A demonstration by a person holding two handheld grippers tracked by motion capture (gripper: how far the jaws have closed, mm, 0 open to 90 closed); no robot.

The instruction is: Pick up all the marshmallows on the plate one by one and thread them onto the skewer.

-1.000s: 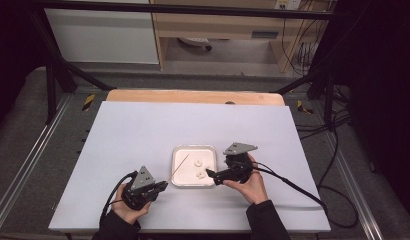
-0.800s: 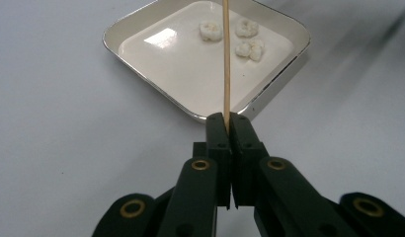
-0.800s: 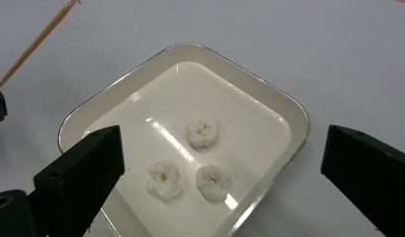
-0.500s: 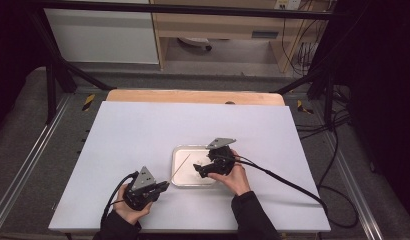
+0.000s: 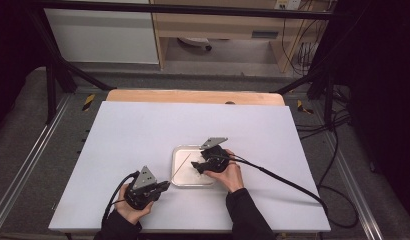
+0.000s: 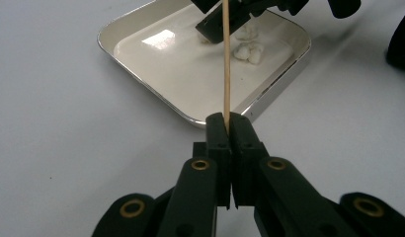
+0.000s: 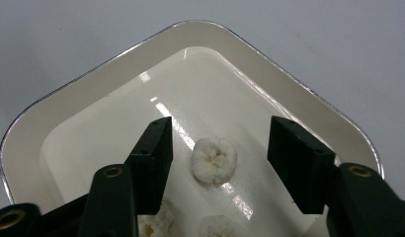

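A thin wooden skewer (image 6: 226,59) is clamped between the fingers (image 6: 218,136) of the left gripper (image 5: 162,188), which are pressed together on its lower end. In the left gripper view the skewer is seen rising straight from the fingers and reaching out over a shallow white tray (image 6: 141,74) with a metal-edged rim. In the high view the left gripper is held in the person's left hand (image 5: 133,207) low over the white tabletop (image 5: 143,130), just beside the tray's near left corner, and the skewer is seen as a fine line slanting up across the tray's left part.

The right gripper (image 5: 197,165) is held in the right hand (image 5: 228,172) over the tray (image 5: 179,181). Its fingers (image 7: 153,148) have just been closing, yet they are seen apart in the right gripper view, and a small white puffed piece (image 7: 215,160) lies on the tray floor between them, touched by neither finger. Two more white pieces (image 7: 218,228) are partly seen nearer the camera, at the bottom edge of that view. In the left gripper view a cluster of white pieces (image 6: 250,49) is seen in the far part of the tray, below the dark fingers of the right gripper.

A black cable (image 5: 283,182) is trailed from the right gripper across the tabletop to its right edge.
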